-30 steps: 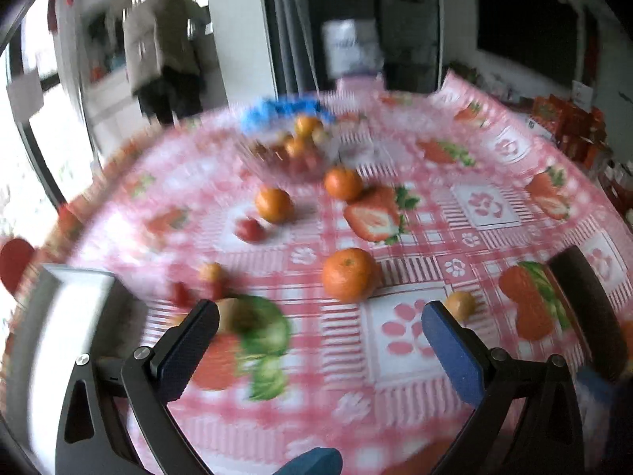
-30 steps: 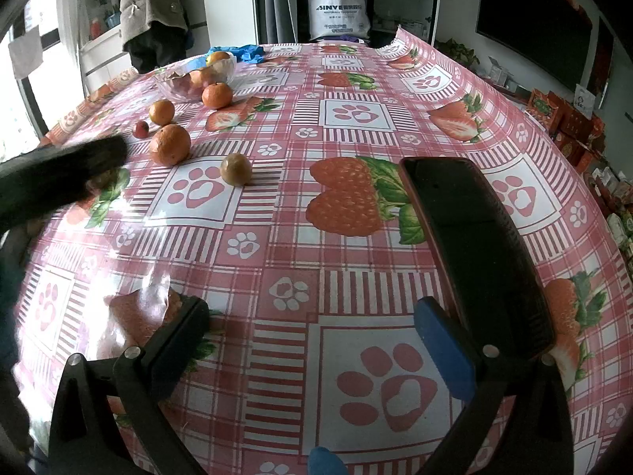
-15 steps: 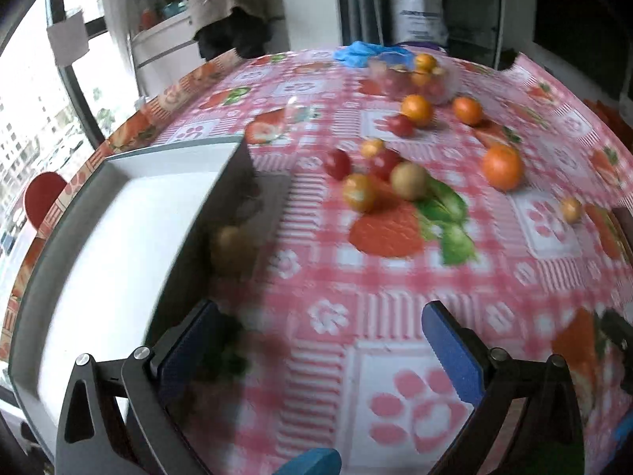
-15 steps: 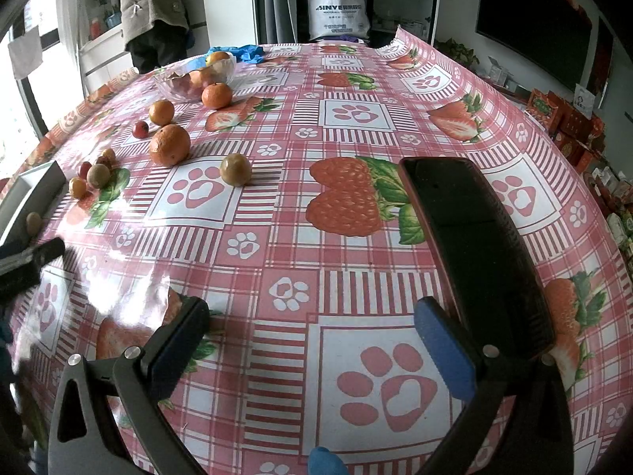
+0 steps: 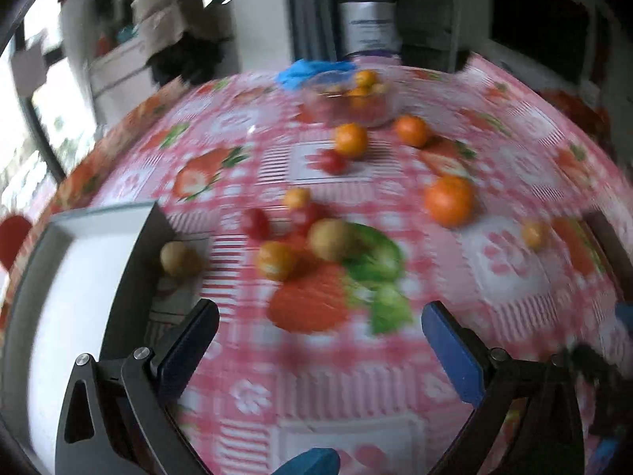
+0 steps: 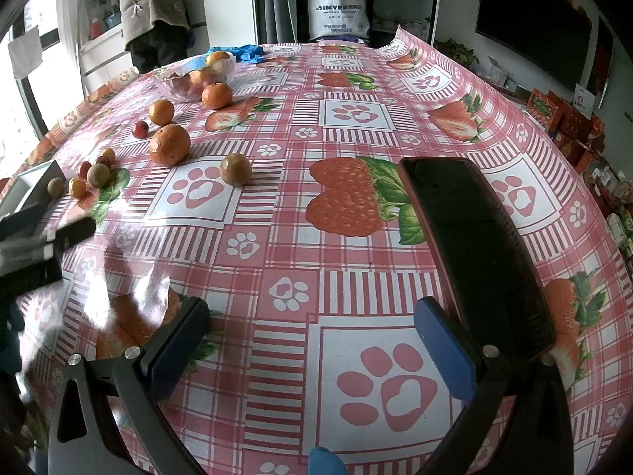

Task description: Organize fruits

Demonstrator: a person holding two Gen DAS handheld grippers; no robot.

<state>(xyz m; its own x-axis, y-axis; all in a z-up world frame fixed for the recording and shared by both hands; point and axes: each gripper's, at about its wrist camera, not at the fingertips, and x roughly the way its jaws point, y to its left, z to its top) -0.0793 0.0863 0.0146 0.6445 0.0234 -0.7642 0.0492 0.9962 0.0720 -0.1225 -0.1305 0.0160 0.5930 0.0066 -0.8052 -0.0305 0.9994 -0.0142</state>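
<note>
Loose fruits lie on the pink strawberry tablecloth: a big orange [image 5: 450, 200] [image 6: 169, 144], two smaller oranges [image 5: 351, 140] [image 5: 412, 130], a brown round fruit [image 6: 235, 170], and a cluster of small red, yellow and tan fruits [image 5: 300, 229] [image 6: 93, 176]. One tan fruit [image 5: 175, 258] lies beside the grey tray with white floor [image 5: 71, 301]. My left gripper [image 5: 316, 336] is open and empty above the cloth, short of the cluster. My right gripper [image 6: 310, 340] is open and empty, low over the cloth. The left gripper shows blurred at the right wrist view's left edge [image 6: 35, 237].
A clear bowl of fruit [image 6: 196, 77] [image 5: 350, 99] stands at the far side with blue gloves [image 6: 237, 52] behind. A black tray [image 6: 480, 249] lies right of my right gripper. A person [image 6: 156, 8] stands beyond the table.
The left wrist view has swung back to the right, so the tray fills less of the left and the fruit cluster sits more central. The right gripper has not moved.
</note>
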